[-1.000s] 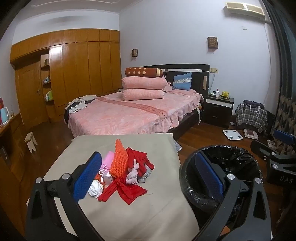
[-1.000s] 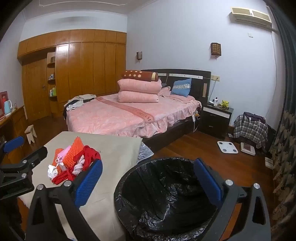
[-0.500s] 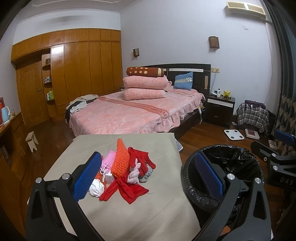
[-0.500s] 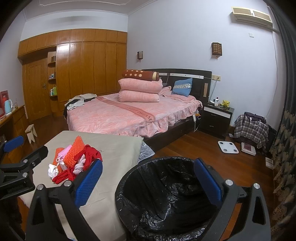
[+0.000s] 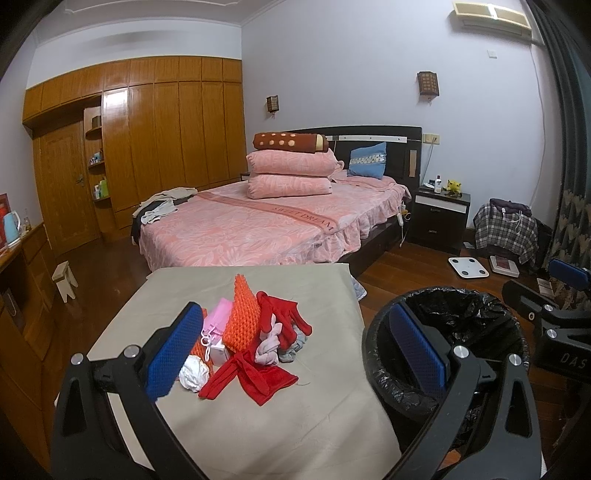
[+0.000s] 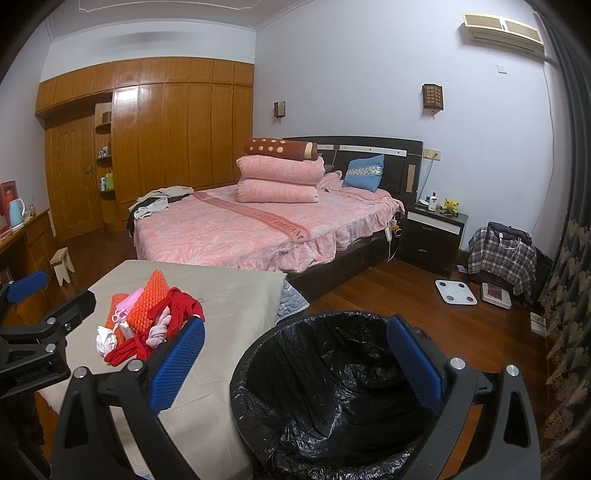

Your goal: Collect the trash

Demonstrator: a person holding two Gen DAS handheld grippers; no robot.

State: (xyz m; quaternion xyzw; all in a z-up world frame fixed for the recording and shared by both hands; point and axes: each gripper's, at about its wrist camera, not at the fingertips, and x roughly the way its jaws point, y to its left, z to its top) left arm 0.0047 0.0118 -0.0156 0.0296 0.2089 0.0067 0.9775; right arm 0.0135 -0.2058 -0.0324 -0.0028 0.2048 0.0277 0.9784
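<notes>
Pile (image 5: 245, 343): heaped on the table (image 5: 295, 424), untouched; nothing shifted over the last second.
Bin (image 6: 332, 398): just beside the table, apparently empty.
Left gripper (image 5: 291, 354): jaws wide, hardly moved.
Right gripper (image 6: 295, 363): jaws wide, empty.
Meaning: collecting hasn't started.

Bedroom, pale lilac walls (image 5: 332, 74), dark wood floor (image 6: 424, 314). Built-in wooden wardrobe (image 5: 177, 129) along far left wall, open shelves with bottles. Bed (image 5: 258, 225) with pink spread, dark headboard, stacked pink pillows (image 5: 291, 173), blue cushion (image 5: 367, 160). Black nightstand (image 5: 439, 218) right of bed. Air conditioner (image 6: 502, 29) high on right wall, two wall lamps. White bathroom scale (image 6: 455, 291) on floor. Small wooden stool (image 5: 64, 278) at left.
</notes>
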